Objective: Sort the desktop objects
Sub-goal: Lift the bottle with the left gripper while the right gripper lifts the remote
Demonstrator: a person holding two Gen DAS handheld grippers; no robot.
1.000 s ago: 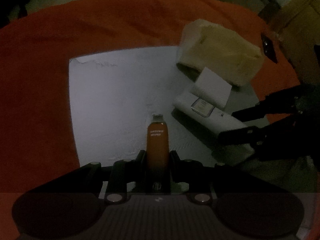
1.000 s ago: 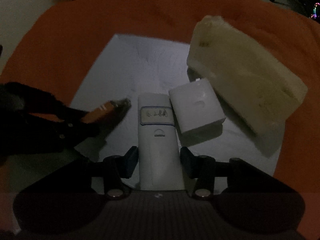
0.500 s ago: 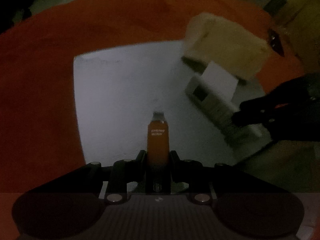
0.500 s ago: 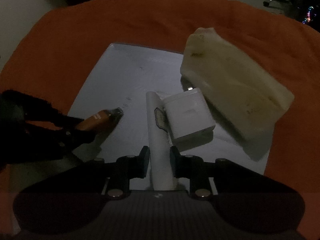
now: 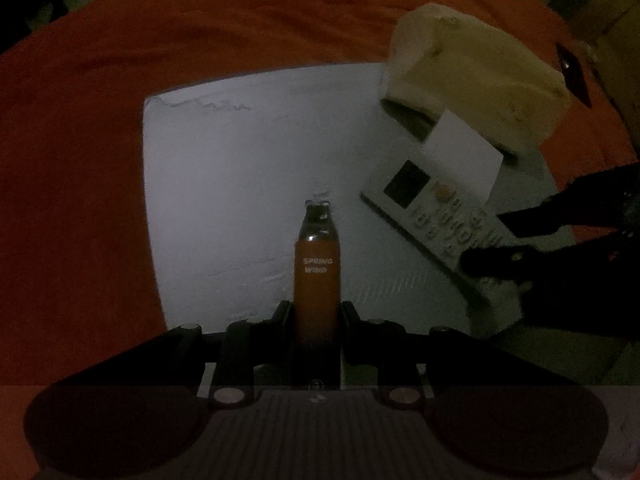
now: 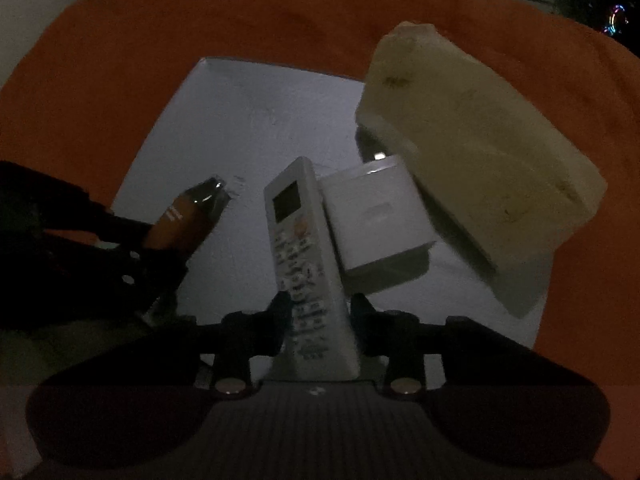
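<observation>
The left gripper [image 5: 316,312] pinches one orange bottle [image 5: 317,276], neck pointing away over the white mat [image 5: 240,184]. Toward the mat's right edge, the right gripper [image 6: 320,312], jaws opening, straddles one remote control [image 6: 304,248], its long axis running ahead between the fingers. Beyond lie one white box [image 6: 376,216], touching the remote control, and one pale bag [image 6: 480,152] at the far right corner.

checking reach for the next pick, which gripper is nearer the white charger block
Right. The right gripper, jaws opening around the remote, sits just beside the charger, which touches the remote. The left gripper holds the orange bottle farther off, across the remote.
</observation>
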